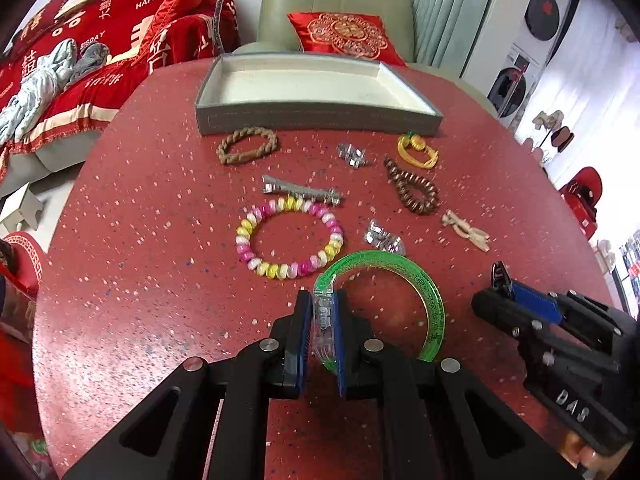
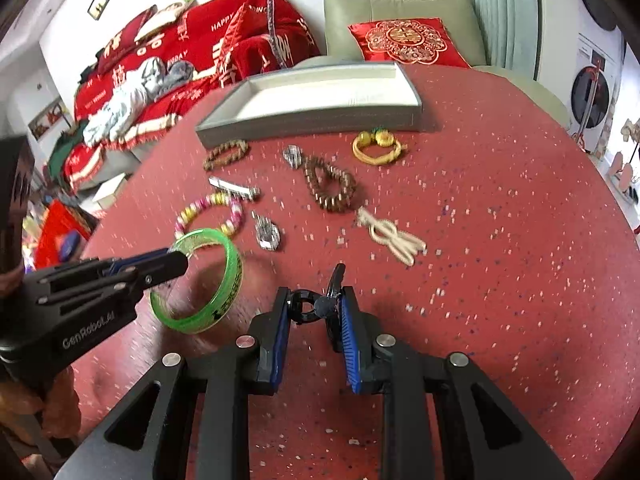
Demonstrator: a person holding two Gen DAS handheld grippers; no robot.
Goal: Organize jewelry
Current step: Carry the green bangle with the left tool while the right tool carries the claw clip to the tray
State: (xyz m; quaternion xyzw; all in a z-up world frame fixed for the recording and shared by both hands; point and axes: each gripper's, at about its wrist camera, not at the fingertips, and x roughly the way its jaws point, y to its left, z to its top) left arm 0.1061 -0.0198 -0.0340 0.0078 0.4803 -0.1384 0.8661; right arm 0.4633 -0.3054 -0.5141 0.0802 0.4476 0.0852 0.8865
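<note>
My left gripper (image 1: pixel 322 300) is shut on the rim of a translucent green bangle (image 1: pixel 432 300), which tilts up off the red speckled table (image 1: pixel 160 280). From the right wrist view the same left gripper (image 2: pixel 176 258) comes in from the left, and the bangle (image 2: pixel 236 276) casts a shadow below it. My right gripper (image 2: pixel 314 300) is shut on a small black hair clip (image 2: pixel 316 306) just above the table. In the left wrist view the right gripper (image 1: pixel 502 280) sits at the right with the clip's tip (image 1: pixel 499 274) sticking out. A grey tray (image 1: pixel 320 118) with a cream lining stands at the back.
Loose pieces lie between the tray and the grippers: a braided brown bracelet (image 1: pixel 248 146), a silver barrette (image 1: pixel 300 192), a pink and yellow bead bracelet (image 1: pixel 290 236), two clear clips (image 1: pixel 382 238), a brown bead bracelet (image 1: pixel 414 190), a gold piece (image 1: pixel 418 152) and a cream clip (image 1: pixel 466 230).
</note>
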